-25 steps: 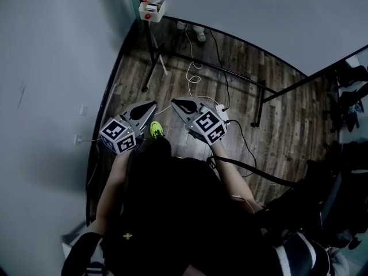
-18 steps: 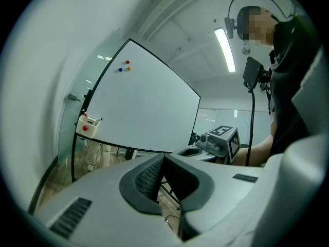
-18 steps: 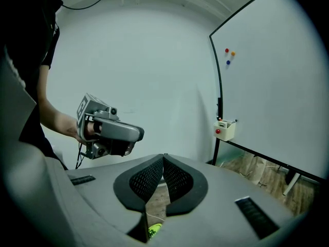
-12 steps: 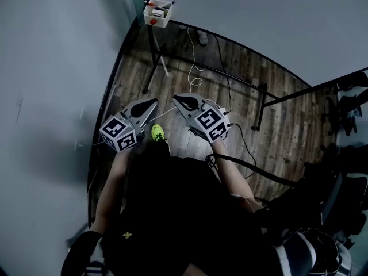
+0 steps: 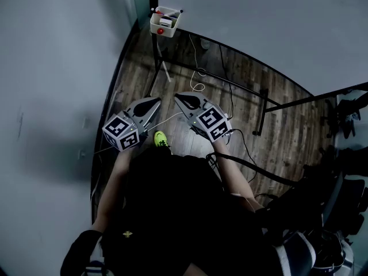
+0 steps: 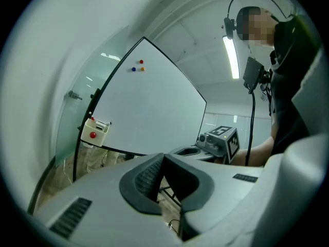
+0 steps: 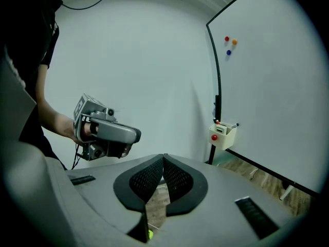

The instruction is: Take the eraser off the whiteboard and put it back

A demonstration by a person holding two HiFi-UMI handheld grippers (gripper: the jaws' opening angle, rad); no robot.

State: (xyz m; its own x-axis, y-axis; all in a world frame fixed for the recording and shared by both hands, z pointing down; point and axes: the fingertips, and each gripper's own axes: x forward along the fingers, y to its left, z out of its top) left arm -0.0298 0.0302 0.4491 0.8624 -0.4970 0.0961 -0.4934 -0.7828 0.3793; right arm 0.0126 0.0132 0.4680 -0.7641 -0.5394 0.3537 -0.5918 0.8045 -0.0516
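At whiteboard (image 5: 259, 27) lower corner: white box (image 5: 165, 23), red-tipped marker (image 5: 160, 12) inside

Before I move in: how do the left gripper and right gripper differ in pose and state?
The left gripper sits beside the grey wall; the right gripper sits toward the whiteboard. In the head view the left gripper points up-right, the right gripper up-left, so their tips converge. Shared: both have jaws together and empty, and both are well short of the white tray.
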